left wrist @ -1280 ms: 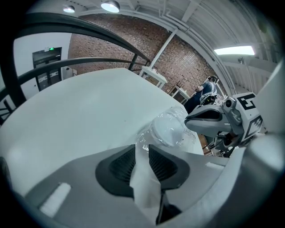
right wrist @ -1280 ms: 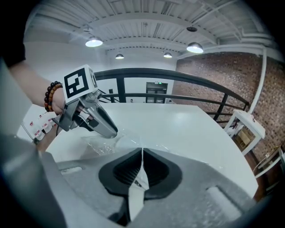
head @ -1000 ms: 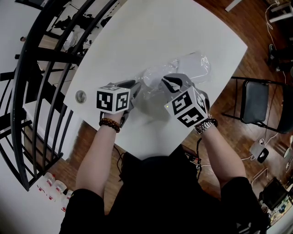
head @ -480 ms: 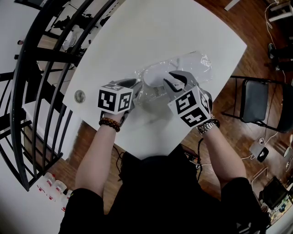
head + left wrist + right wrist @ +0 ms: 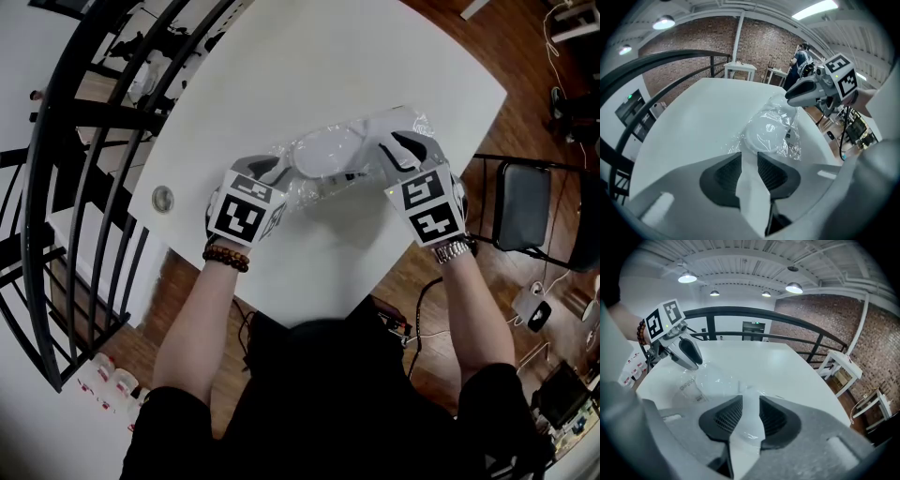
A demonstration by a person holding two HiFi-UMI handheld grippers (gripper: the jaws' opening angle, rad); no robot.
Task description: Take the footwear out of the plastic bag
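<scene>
A clear plastic bag (image 5: 370, 136) lies across the white table (image 5: 309, 66) with white footwear (image 5: 323, 152) inside. My left gripper (image 5: 272, 172) sits at the bag's left end. In the left gripper view its jaws (image 5: 749, 157) show a gap, with the crinkled bag edge (image 5: 736, 146) at the tips and the footwear (image 5: 766, 136) just beyond. They have just been opening. My right gripper (image 5: 398, 145) is at the bag's right end. Its jaws (image 5: 750, 404) have just been opening and stand apart, with thin plastic lying in the gap.
A black railing (image 5: 84, 141) runs along the table's left side. A round grommet (image 5: 163, 198) sits near the table's left edge. A dark folding chair (image 5: 525, 211) stands on the wood floor to the right. A person (image 5: 801, 54) stands far off.
The right gripper has moved right from the bag's middle to its right end, and its jaws have parted. The left gripper has rolled in place. The bag now lies stretched out longer.
</scene>
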